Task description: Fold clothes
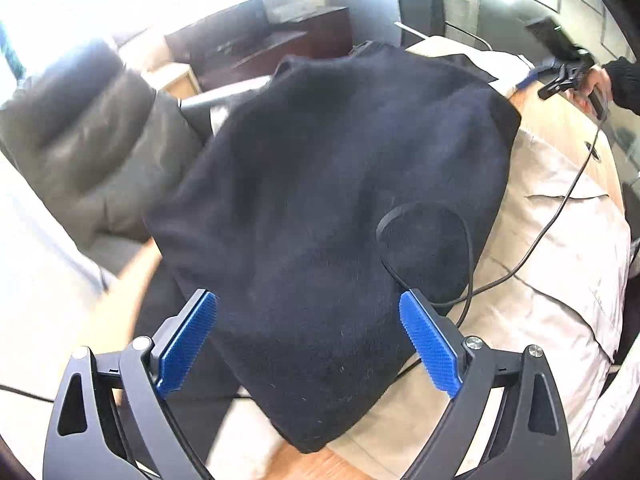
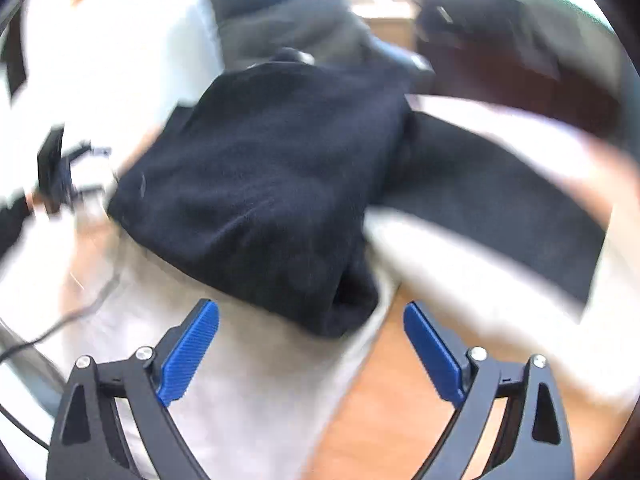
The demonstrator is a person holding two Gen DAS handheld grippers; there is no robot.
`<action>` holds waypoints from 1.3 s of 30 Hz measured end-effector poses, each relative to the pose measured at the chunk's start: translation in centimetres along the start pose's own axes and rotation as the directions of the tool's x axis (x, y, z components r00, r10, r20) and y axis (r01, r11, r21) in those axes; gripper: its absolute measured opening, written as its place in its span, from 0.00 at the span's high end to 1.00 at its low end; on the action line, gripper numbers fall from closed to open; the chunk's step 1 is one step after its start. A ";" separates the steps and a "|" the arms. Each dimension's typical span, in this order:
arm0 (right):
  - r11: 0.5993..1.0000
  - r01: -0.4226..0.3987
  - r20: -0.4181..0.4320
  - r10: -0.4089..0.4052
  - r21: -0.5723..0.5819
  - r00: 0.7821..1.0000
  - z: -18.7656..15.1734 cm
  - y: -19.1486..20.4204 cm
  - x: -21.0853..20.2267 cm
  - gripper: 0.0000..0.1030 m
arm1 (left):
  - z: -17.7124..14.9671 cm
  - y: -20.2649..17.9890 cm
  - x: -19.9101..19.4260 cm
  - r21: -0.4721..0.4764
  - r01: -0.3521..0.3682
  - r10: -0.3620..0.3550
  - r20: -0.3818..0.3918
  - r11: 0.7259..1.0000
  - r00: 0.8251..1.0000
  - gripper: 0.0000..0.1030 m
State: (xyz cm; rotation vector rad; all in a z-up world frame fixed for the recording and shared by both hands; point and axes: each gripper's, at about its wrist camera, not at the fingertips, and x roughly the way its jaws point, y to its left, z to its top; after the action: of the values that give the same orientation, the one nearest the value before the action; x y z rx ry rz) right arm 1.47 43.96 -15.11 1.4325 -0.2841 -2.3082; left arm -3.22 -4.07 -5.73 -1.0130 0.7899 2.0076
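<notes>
Navy knit, the sweater lies in a folded-looking heap on a beige cloth over the table. Both the left claw and right claw gape wide, holding nothing. It looks soft and floppy, best pinched at a corner or hem.

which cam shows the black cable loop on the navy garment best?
Left wrist view: the cable loop lies sharp and whole on the navy garment. The right wrist view is motion-blurred; it shows the garment but only a faint cable stretch at lower left, no loop.

No legible text.
Both wrist views checked: no readable labels, brands, numbers or signs; framed sheets on far wall too blurred to read.
</notes>
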 end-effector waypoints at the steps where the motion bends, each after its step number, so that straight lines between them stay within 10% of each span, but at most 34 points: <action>1: 0.998 -0.035 0.007 0.034 0.049 0.999 -0.5 -0.6 0.6 0.07 | 1.5 -0.1 -0.2 0.026 -0.008 0.008 0.006 1.000 1.000 0.08; 8: 0.931 -0.209 0.087 0.192 0.300 0.978 -3.0 -3.9 3.8 0.13 | 9.7 -1.0 5.5 0.120 0.107 -0.116 0.069 0.987 0.991 0.06; 16: 0.874 -0.245 0.155 0.196 0.420 0.968 -4.3 -5.5 4.9 0.33 | 13.0 -7.5 16.0 0.381 0.200 -0.205 -0.029 0.903 0.978 0.18; 31: 0.832 -0.337 0.225 0.261 0.441 0.939 -3.0 -6.1 6.0 0.41 | 11.6 -5.7 17.9 0.279 0.247 -0.247 -0.037 0.928 0.968 0.00; 39: 0.875 -0.322 0.208 0.261 0.361 0.943 1.1 -4.6 7.7 0.25 | 10.6 -5.5 17.1 0.267 0.237 -0.241 -0.019 0.934 0.970 0.00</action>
State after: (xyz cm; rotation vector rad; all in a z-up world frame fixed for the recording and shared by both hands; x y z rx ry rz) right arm -3.57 44.64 -22.61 1.2700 -0.9890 -2.1862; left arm -9.86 12.83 -15.99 -0.8897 0.8595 1.6488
